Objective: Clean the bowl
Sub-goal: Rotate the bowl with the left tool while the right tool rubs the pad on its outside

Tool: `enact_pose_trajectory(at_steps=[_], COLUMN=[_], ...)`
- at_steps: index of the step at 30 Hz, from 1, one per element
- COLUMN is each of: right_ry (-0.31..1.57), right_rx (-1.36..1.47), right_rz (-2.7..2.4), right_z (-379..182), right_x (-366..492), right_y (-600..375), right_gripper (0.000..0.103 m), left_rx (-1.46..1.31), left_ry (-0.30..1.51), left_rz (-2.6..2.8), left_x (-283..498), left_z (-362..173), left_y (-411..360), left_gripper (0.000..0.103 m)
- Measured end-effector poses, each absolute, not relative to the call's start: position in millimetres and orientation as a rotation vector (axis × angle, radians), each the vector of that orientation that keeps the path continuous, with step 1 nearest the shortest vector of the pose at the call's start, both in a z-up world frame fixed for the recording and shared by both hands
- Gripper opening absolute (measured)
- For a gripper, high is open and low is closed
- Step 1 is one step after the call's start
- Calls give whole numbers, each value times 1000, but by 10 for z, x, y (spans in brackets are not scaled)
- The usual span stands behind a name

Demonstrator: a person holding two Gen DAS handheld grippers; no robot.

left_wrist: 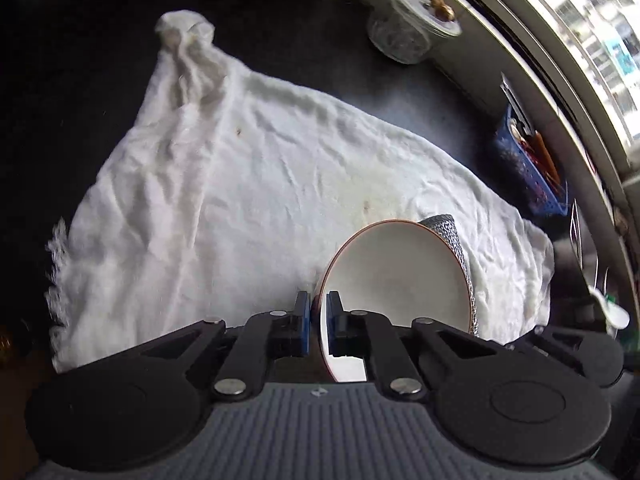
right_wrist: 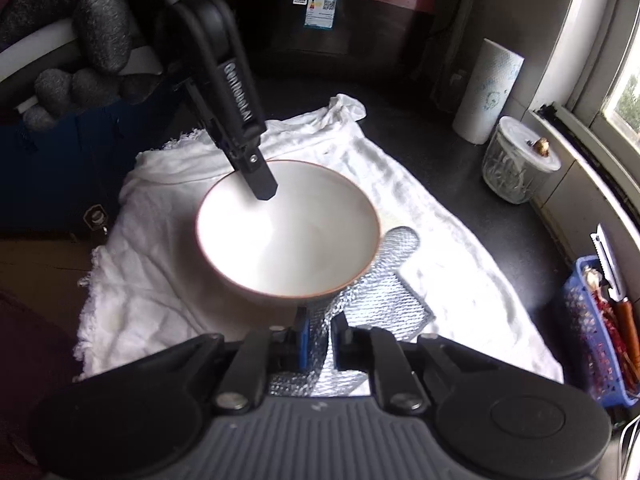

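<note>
- Left gripper [left_wrist: 318, 312]: jaws clamped on the rim of the bowl [left_wrist: 394, 276], one pad inside and one outside. In the left wrist view the bowl sits lower centre, tilted so its white inside faces the camera.
- Right gripper [right_wrist: 320, 330]: jaws nearly closed on a silvery mesh scouring cloth [right_wrist: 380, 292], which trails from the jaws toward the bowl's near underside.
- Right wrist view: bowl [right_wrist: 288, 228] at frame centre, above the white towel [right_wrist: 440, 280] spread on the dark counter [right_wrist: 432, 152].
- Gloved hand [right_wrist: 76, 44] at upper left carries the left gripper.
- Bowl interior looks white with no residue I can make out; glare and blur limit this.
- Judgement: both grips are set; the scrubbing pass over the inside looks not yet done, since the cloth is outside the bowl. Wiping or drying on the towel remains.
</note>
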State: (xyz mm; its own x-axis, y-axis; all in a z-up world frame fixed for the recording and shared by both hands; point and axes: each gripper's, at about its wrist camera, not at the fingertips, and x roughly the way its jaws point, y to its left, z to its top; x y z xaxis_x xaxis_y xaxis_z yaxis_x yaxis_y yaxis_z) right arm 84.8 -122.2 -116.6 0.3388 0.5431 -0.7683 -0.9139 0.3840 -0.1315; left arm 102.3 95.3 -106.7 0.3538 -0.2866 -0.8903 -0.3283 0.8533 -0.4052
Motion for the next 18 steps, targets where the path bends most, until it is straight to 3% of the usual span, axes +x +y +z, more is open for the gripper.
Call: enact_pose_trajectory(at_steps=[15,18], right_ry=[718,714], right_rx=[-594,-608], right_rz=[1051,1051], right_z=[-1177,-1191], right_x=[652,650], right_y=[-1160,-1163], right_gripper=[11,11], left_rx=[-886,-726], left_ry=[1263,1268], left_rz=[105,38], left_x=[625,734], left_z=[-1217,-1134], left_y=[806,753], left_gripper=[16,22])
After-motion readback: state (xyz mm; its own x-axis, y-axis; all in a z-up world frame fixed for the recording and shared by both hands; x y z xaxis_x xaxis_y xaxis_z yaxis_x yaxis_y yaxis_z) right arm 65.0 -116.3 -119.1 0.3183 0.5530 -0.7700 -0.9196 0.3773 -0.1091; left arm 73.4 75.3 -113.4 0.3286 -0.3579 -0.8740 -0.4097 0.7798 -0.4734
